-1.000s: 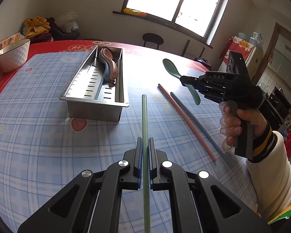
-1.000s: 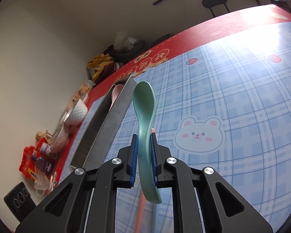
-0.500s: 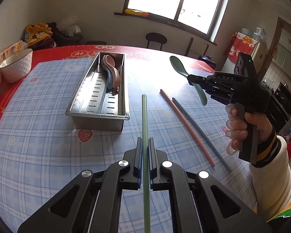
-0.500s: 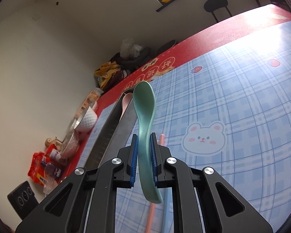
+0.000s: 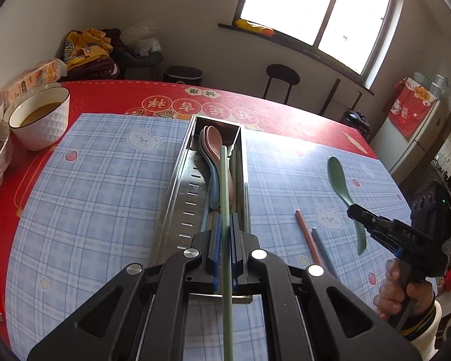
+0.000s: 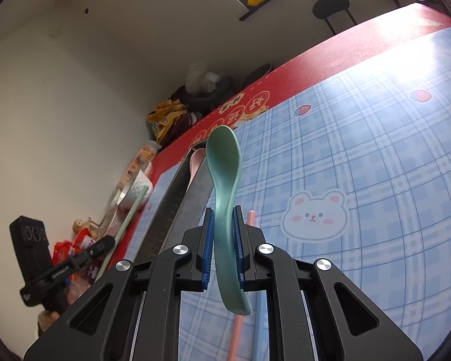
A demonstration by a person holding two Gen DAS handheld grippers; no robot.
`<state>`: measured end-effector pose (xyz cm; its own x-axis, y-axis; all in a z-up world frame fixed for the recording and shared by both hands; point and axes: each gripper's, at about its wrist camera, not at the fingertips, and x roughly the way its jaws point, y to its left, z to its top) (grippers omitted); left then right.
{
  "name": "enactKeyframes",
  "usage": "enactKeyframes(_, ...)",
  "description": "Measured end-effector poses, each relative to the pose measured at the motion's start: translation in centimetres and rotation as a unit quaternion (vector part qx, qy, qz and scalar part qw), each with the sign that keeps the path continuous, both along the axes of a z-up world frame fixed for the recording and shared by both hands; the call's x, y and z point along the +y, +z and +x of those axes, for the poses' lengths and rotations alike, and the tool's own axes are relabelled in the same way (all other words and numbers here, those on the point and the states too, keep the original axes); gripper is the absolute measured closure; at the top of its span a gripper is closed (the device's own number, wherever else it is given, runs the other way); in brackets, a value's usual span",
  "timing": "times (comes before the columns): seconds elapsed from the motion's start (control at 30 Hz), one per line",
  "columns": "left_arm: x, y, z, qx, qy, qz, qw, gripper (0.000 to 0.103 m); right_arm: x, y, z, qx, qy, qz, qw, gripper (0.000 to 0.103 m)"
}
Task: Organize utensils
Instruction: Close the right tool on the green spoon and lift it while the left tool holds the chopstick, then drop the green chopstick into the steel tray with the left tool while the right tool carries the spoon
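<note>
- left gripper (image 5: 224, 251) clamps a green chopstick (image 5: 224, 186) over the tray (image 5: 177, 186); released crooked, it may bridge the spoons (image 5: 213, 147).
- right gripper (image 6: 223, 251) pinches the green spoon (image 6: 224, 162); the thin handle could twist loose.

Left gripper (image 5: 224, 249) pitched steeply down, jaws clamped tight on a thin green chopstick (image 5: 225, 210). Right gripper (image 6: 223, 248) off to its right, tilted down less, pads pinching a green spoon (image 6: 225, 180) mid-handle; right hand (image 5: 406, 288) wrapped round the grip.

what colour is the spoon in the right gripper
Green spoon, clearest in the right wrist view.
</note>
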<state>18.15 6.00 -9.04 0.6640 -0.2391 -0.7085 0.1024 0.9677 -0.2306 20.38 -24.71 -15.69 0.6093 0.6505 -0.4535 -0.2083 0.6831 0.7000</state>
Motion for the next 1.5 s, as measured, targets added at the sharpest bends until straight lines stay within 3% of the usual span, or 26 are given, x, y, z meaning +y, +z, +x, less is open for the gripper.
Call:
enactKeyframes(0.23, -1.4, -2.5, 5.8, 0.074, 0.025, 0.05, 0.9957, 0.098, -0.2, 0.1, 0.1, 0.003, -0.004, 0.005, 1.0, 0.09)
enactKeyframes(0.37, -2.2, -3.4, 7.2, 0.089, 0.032, 0.086, 0.9918, 0.098, -0.7, -0.2, 0.1, 0.009, -0.005, 0.012, 1.0, 0.09)
enactKeyframes(0.7, -2.6, -4.2, 9.9, 0.09, 0.036, 0.107, 0.9895, 0.097, -0.7, -0.4, 0.2, 0.013, 0.003, 0.019, 1.0, 0.09)
enactKeyframes(0.87, -3.5, -4.3, 10.6, 0.086, 0.009, 0.12, 0.989, 0.094, -0.5, -0.8, 0.3, 0.016, 0.001, 0.015, 1.0, 0.09)
enactKeyframes(1.03, -4.2, -2.8, 8.3, 0.032, -0.007, 0.123, 0.9919, 0.085, -0.3, -0.9, 0.4, 0.019, 0.001, 0.011, 1.0, 0.09)
enactKeyframes(1.17, -4.6, -1.5, 4.5, -0.039, -0.021, 0.136, 0.9897, 0.059, 0.2, -1.2, 0.3, 0.022, 0.005, 0.006, 1.0, 0.09)
enactKeyframes(1.3, -3.3, -1.6, 1.2, -0.087, -0.017, 0.141, 0.986, 0.044, 0.9, -1.3, 0.6, 0.022, 0.01, 0.0, 1.0, 0.09)
enactKeyframes(1.37, -2.3, -1.8, -0.2, -0.111, -0.011, 0.137, 0.9843, 0.035, 1.1, -1.4, 0.8, 0.023, 0.013, 0.002, 1.0, 0.09)
enactKeyframes(1.47, -0.8, -1.7, -1.9, -0.153, 0.009, 0.128, 0.9799, 0.012, 1.3, -1.5, 0.9, 0.024, 0.015, 0.01, 1.0, 0.09)
enactKeyframes(1.5, -0.3, -1.6, -2.3, -0.161, 0.016, 0.127, 0.9786, 0.01, 1.3, -1.4, 1.0, 0.023, 0.014, 0.011, 1.0, 0.09)
